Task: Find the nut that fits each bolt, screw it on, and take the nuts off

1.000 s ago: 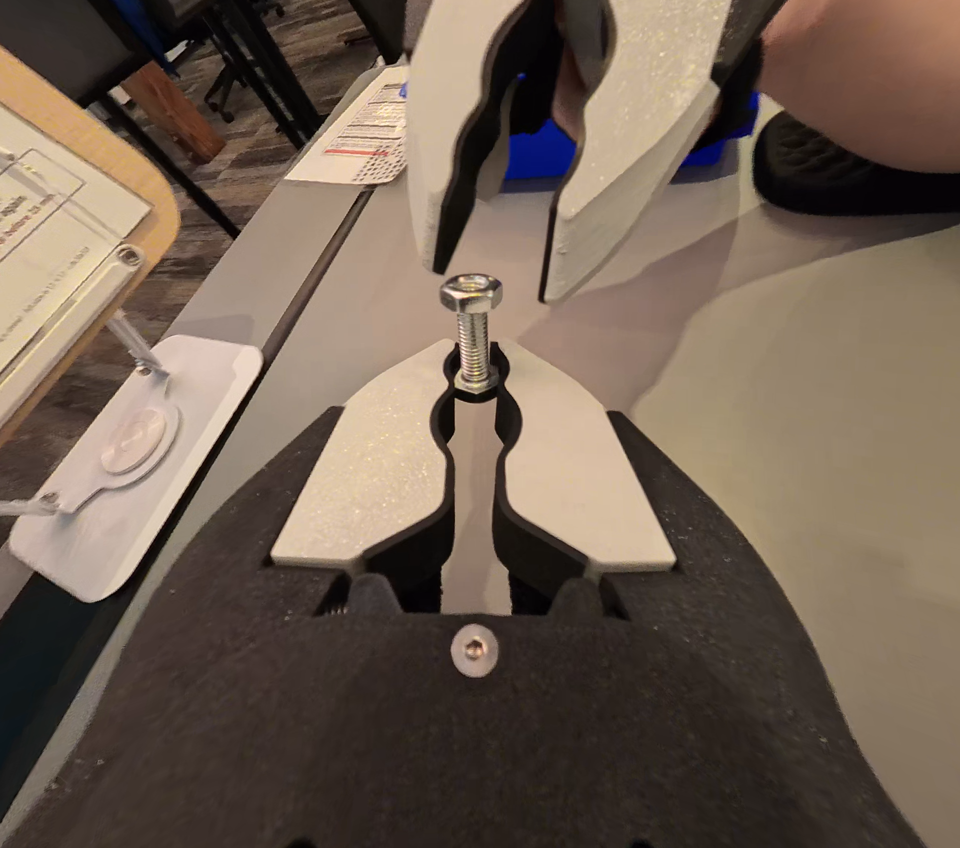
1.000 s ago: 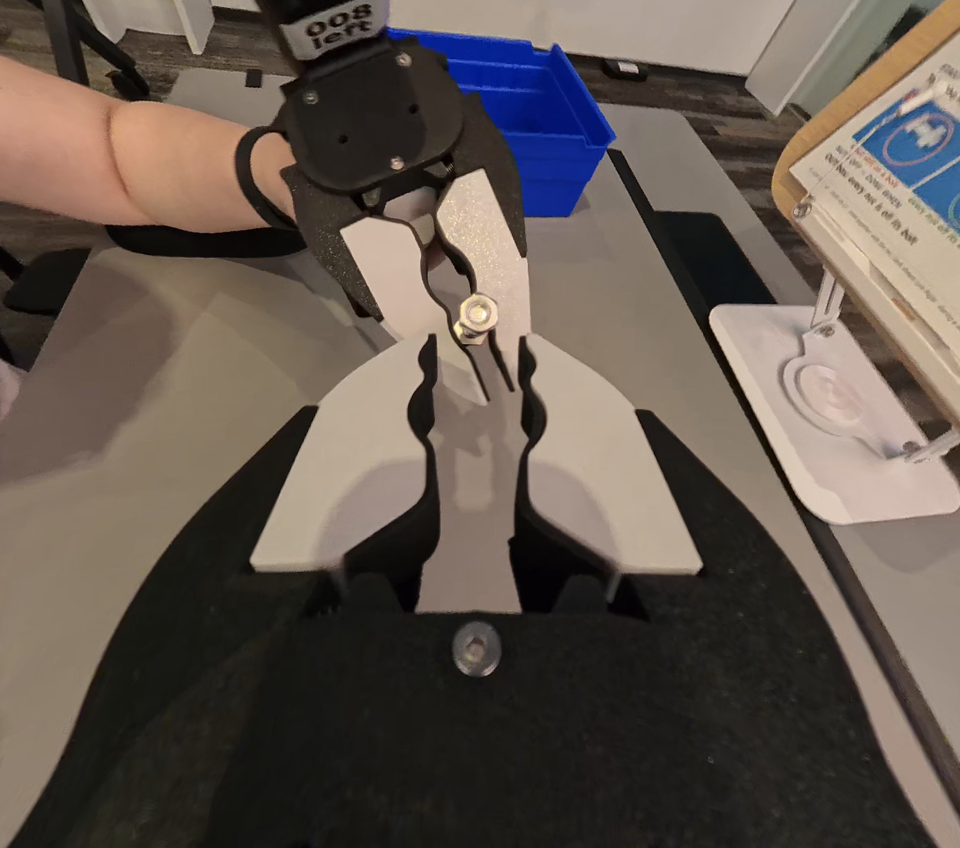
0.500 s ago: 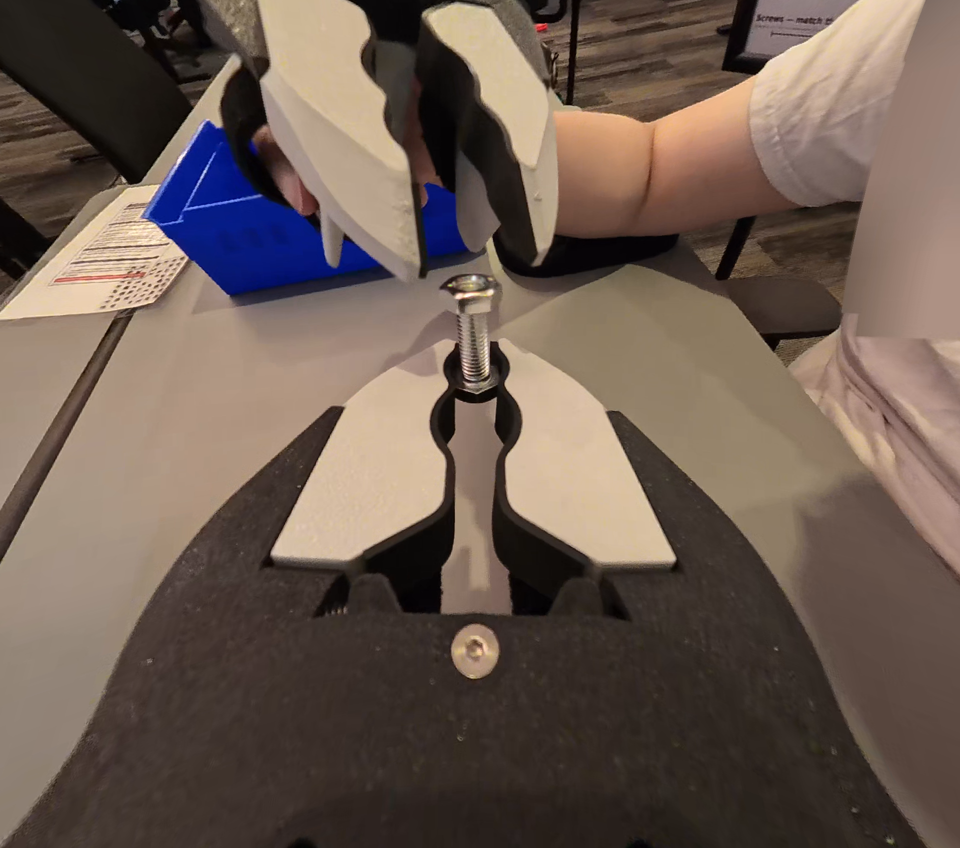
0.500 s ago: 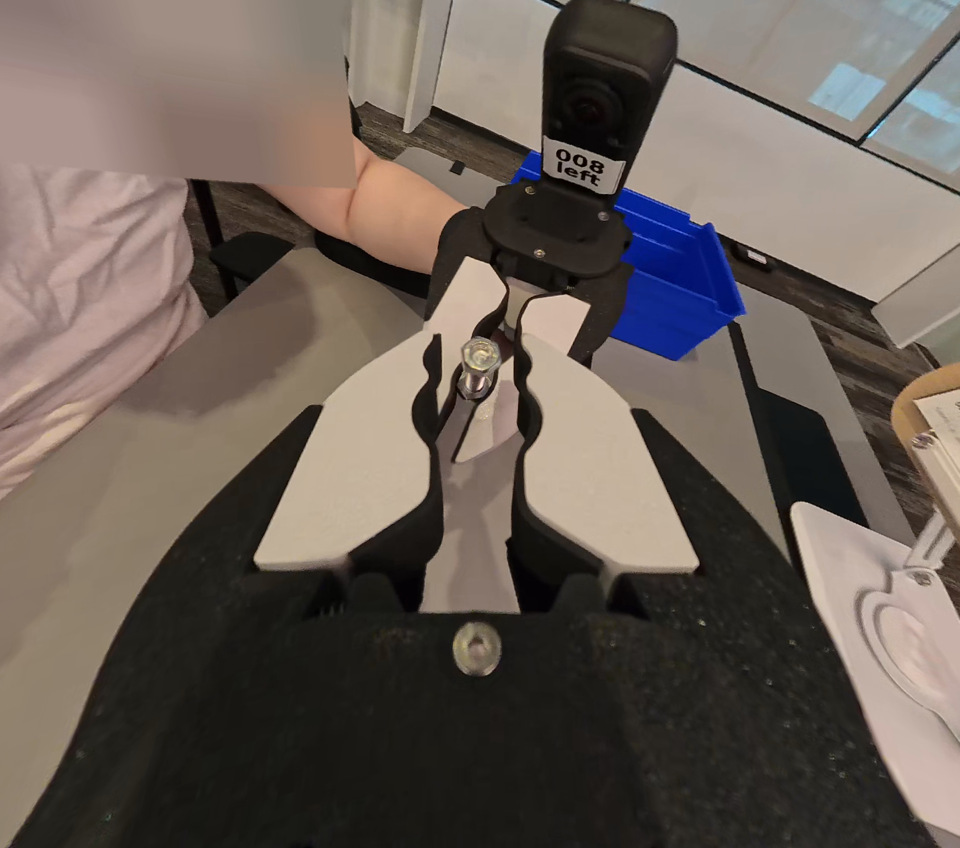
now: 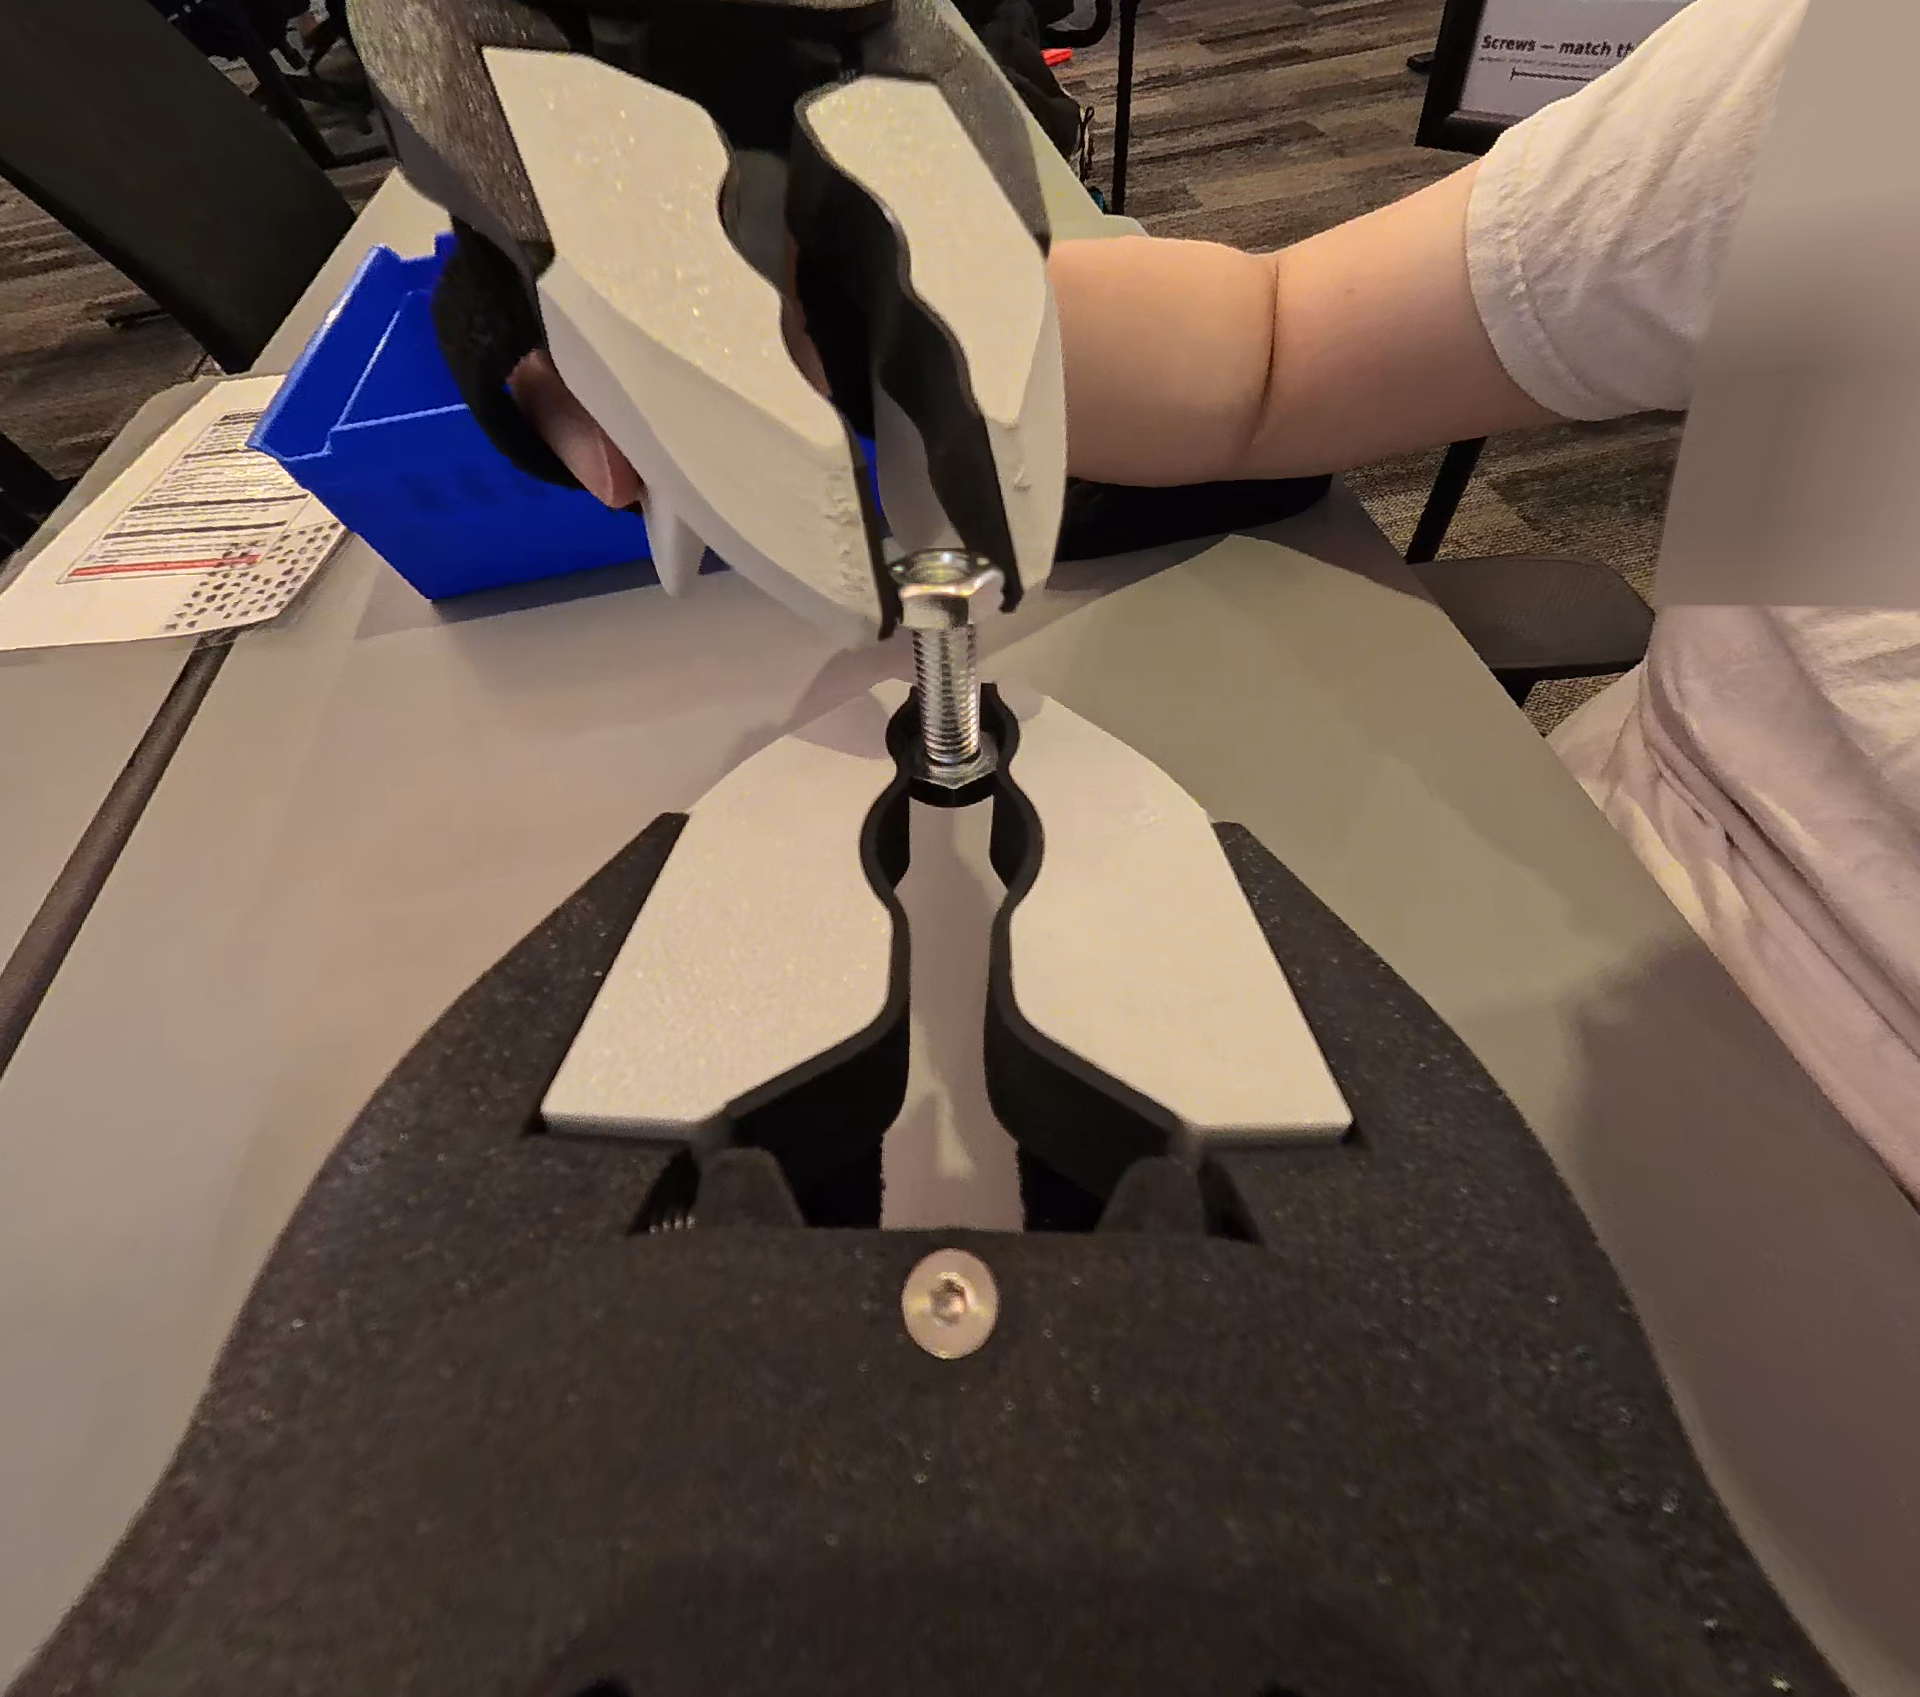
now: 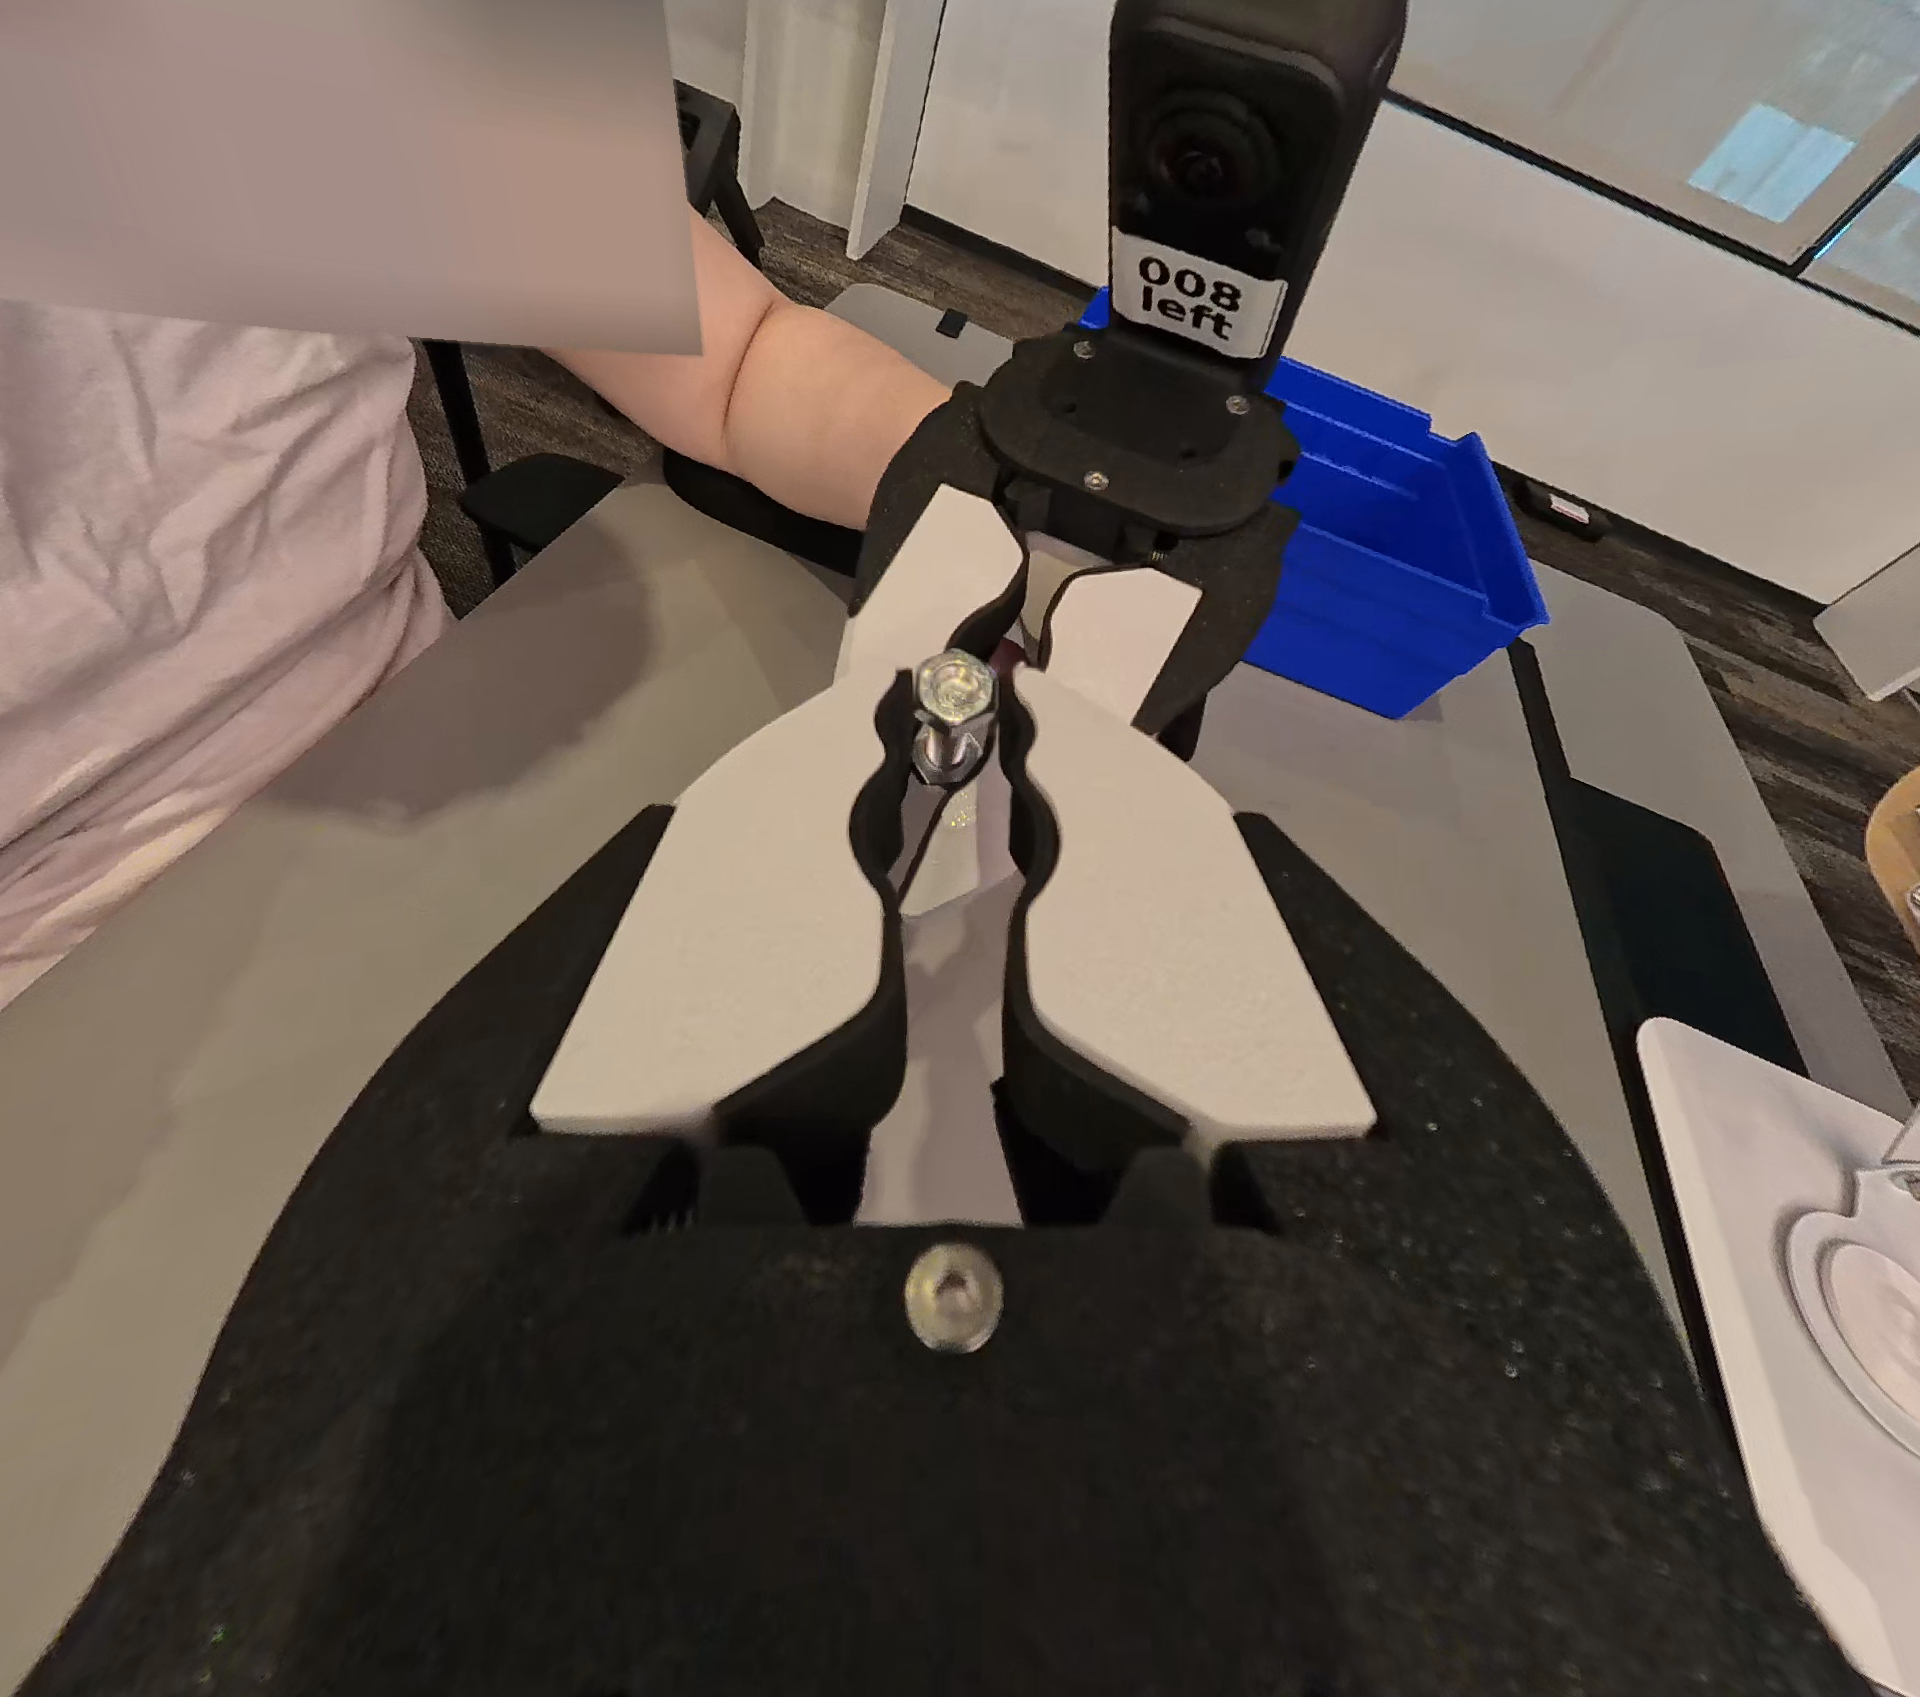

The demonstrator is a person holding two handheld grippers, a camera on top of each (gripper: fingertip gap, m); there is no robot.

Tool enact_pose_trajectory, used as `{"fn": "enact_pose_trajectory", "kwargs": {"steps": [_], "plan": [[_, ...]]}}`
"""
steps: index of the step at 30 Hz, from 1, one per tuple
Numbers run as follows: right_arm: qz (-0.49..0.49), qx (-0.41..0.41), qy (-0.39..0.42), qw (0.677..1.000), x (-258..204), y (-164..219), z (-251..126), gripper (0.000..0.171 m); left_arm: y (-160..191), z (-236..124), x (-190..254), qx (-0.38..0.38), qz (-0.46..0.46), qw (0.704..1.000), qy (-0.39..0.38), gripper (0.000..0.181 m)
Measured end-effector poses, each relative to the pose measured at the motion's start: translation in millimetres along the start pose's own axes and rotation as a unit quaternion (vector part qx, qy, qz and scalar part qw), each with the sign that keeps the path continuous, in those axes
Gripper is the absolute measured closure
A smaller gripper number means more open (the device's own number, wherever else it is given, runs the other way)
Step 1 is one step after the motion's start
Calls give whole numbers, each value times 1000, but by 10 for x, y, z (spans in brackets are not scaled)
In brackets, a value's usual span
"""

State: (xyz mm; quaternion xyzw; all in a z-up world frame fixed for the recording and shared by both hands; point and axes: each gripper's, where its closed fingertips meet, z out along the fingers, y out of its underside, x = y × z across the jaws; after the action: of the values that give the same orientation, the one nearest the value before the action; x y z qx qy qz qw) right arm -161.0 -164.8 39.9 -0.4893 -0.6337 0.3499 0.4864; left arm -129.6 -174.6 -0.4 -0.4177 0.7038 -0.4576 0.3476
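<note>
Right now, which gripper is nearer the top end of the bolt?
Right. The right gripper reaches in from above, its jaws closed on the top hex of the bolt; the left gripper clamps the bottom end, the threaded shaft's length below.

A grey table [image 5: 540,743] is seen beneath both tongs. A blue bin [image 5: 416,463] is set on it beyond the left tongs, to their left, behind the right tongs. A printed sheet [image 5: 177,515] is laid flat just left of the bin, at the table edge. A white stand base [image 6: 1787,1252] is placed on the table right of the right tongs.
</note>
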Motion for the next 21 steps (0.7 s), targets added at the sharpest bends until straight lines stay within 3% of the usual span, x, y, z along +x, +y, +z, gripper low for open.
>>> {"fn": "enact_pose_trajectory", "kwargs": {"steps": [9, 21], "plan": [[16, -5, 17, 1000, 66, 26, 10, 157, 3, -23, -79, -1, -6, 1000, -21, 172], [181, -27, 167, 969, 622, 214, 36, 157, 182, -243, -663, -28, -74, 980, -184, 172]]}}
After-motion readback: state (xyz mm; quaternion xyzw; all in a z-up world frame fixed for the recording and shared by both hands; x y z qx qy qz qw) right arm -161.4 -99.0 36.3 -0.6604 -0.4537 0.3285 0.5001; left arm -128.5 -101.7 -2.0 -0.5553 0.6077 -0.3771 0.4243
